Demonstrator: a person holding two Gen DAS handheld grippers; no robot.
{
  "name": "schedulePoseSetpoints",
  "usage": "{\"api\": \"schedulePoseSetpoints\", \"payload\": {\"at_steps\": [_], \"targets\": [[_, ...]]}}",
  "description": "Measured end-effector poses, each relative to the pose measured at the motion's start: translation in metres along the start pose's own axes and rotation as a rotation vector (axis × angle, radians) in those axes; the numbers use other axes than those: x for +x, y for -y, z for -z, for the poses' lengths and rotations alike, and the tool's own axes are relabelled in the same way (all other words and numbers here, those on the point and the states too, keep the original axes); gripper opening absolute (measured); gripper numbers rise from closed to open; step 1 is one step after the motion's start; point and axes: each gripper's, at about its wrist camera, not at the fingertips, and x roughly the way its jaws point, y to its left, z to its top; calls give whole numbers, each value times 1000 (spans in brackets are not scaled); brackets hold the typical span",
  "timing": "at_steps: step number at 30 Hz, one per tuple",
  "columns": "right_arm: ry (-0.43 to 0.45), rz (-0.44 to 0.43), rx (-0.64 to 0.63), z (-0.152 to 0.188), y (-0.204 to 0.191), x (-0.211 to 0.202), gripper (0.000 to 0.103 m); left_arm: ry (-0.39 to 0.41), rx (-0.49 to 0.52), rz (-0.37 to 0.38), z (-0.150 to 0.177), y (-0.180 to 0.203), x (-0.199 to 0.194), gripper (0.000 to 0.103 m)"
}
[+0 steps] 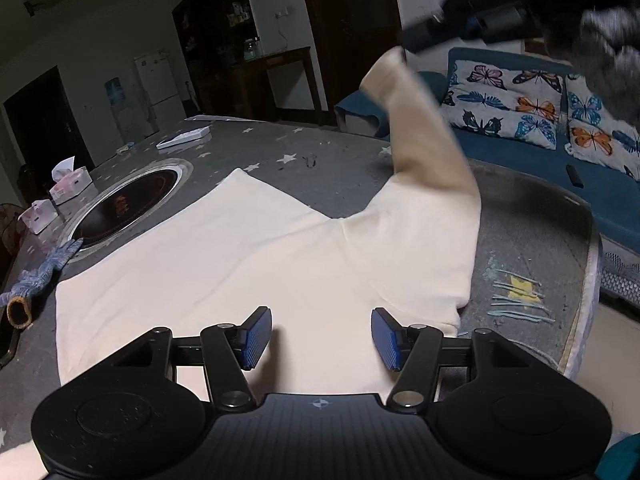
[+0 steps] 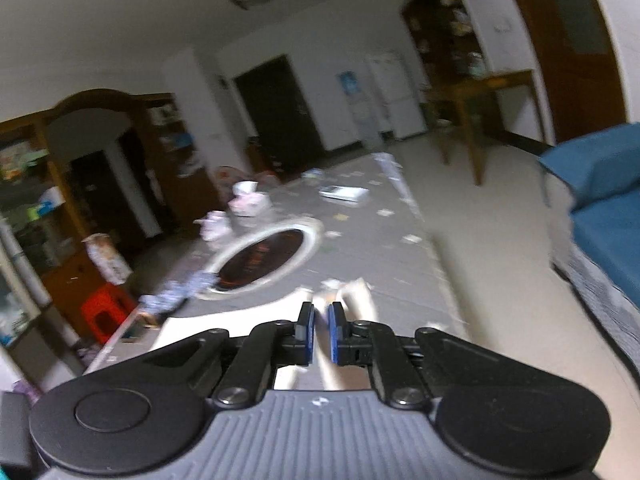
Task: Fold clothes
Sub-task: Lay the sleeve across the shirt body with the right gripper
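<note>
A cream garment (image 1: 248,256) lies spread on the grey star-patterned table (image 1: 328,152). My left gripper (image 1: 322,334) hovers open and empty over its near edge. My right gripper (image 1: 424,34), at the top right of the left wrist view, is shut on the tip of a cream sleeve (image 1: 424,132) and holds it lifted above the table. In the blurred right wrist view the right gripper (image 2: 321,330) has its jaws nearly together with cream cloth (image 2: 352,304) between and beyond them.
A round black inset hob (image 1: 128,204) sits left of the garment. A knitted glove (image 1: 44,272), tissue boxes (image 1: 70,184) and a white flat box (image 1: 182,138) lie on the table. A blue sofa with butterfly cushions (image 1: 516,100) stands right. The table's rounded edge (image 1: 588,280) is near.
</note>
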Motion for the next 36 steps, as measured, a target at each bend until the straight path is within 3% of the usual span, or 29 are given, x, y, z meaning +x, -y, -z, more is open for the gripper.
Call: {"api": "schedulePoseSetpoints", "payload": {"at_steps": [3,6,10,15,18,25,30,36], "targets": [[-3,-60,-53,-9,-26,4,4,11,-29,-14,3,-8,-8,59],[-21,-56,-120,-10,-44,14,7,22,-61,-36,7,-19,-18,62],[-91,34,-200,10,-48,34,13,28,-79,-57,11,-28,-25,64],[-201,114,-286,35,-43,64,29,29,-80,-50,12,-28,-26,65],[-253,116,-316,48,-44,83,37,26,-75,-45,12,-24,-25,67],[-307,157,-360,68,-44,121,36,26,-80,-44,10,-24,-25,69],[-280,179,-339,67,-35,120,6,15,-81,-44,11,-22,-21,70],[-191,125,-225,41,-26,89,4,24,-95,-56,12,-27,-25,71]]}}
